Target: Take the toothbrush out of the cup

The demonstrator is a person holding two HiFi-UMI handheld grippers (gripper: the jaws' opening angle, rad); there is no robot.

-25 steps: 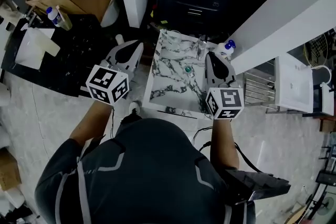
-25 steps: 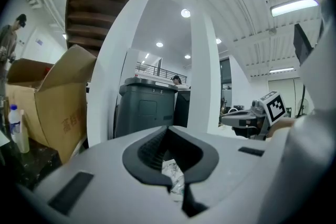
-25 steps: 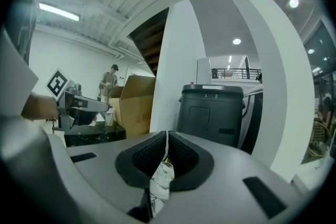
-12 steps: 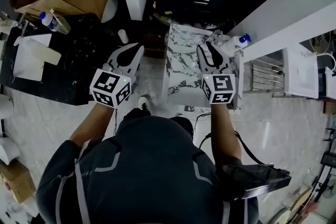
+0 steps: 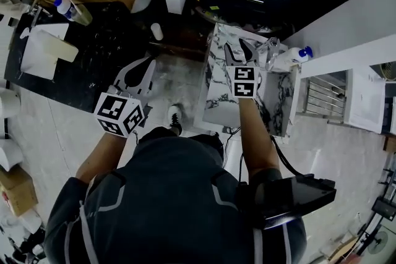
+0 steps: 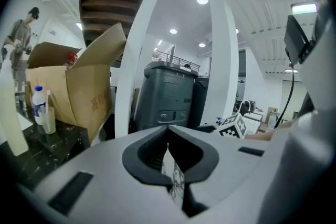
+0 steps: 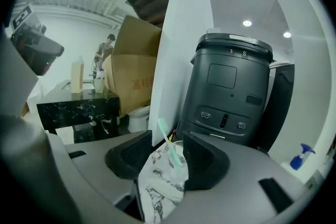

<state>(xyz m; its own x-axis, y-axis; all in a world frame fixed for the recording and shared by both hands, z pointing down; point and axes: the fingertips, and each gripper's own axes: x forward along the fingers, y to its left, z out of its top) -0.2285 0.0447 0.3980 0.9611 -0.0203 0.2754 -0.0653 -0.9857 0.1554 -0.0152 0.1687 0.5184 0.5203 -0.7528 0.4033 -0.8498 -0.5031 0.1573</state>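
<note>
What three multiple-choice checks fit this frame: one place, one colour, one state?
1. The toothbrush is: A in the cup on the marble table; B in the cardboard box; C in the left gripper.
2. The spray bottle top is: A red; B blue; C yellow.
3. The right gripper is: A shut on the toothbrush; B open, touching nothing; C shut on the cup.
Key: A, the brush leans out of the cup; B, the blue trigger head shows; B, its jaws are opening, and the toothbrush is seen between them, untouched.
</note>
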